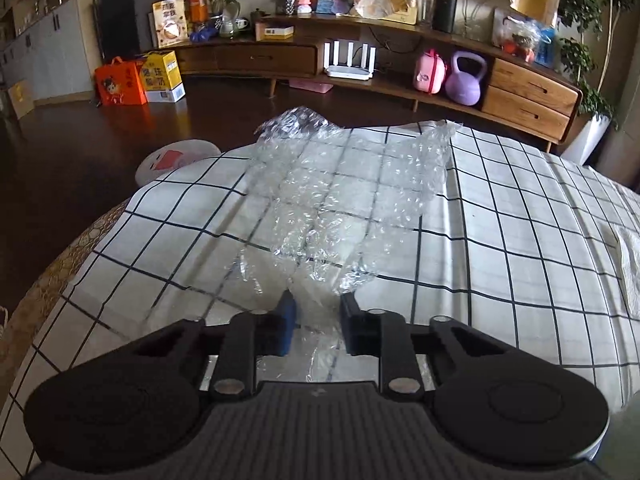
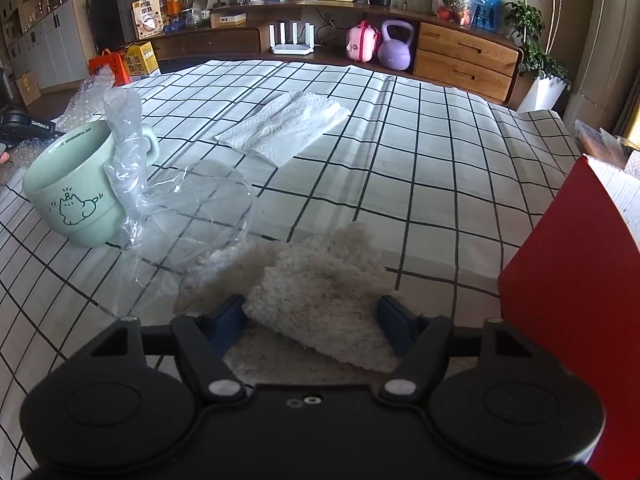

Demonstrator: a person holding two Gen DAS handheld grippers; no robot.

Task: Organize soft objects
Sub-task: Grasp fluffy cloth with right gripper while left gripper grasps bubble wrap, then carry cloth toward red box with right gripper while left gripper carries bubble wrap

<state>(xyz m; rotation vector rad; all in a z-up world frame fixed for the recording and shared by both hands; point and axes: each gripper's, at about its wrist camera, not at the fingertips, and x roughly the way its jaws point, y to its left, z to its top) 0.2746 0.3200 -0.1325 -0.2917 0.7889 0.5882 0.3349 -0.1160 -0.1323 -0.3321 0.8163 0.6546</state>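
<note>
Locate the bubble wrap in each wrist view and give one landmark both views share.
Left wrist: the bubble wrap fills the centre, lifted off the checked cloth, its near end between the left gripper fingers.
Right wrist: a crumpled part of it shows at the far left edge, behind the green mug.
Shared landmark: the purple kettlebell on the wooden shelf.

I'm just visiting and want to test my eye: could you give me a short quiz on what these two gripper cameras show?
1. True or false: the left gripper has bubble wrap between its fingers.
2. What stands inside the green mug? A) a spoon B) a twisted clear plastic bag C) a paper towel
3. What lies between the fingers of the right gripper?

Key: 1 true. 2 B. 3 a fluffy off-white cloth; the jaws are wide apart.
</note>
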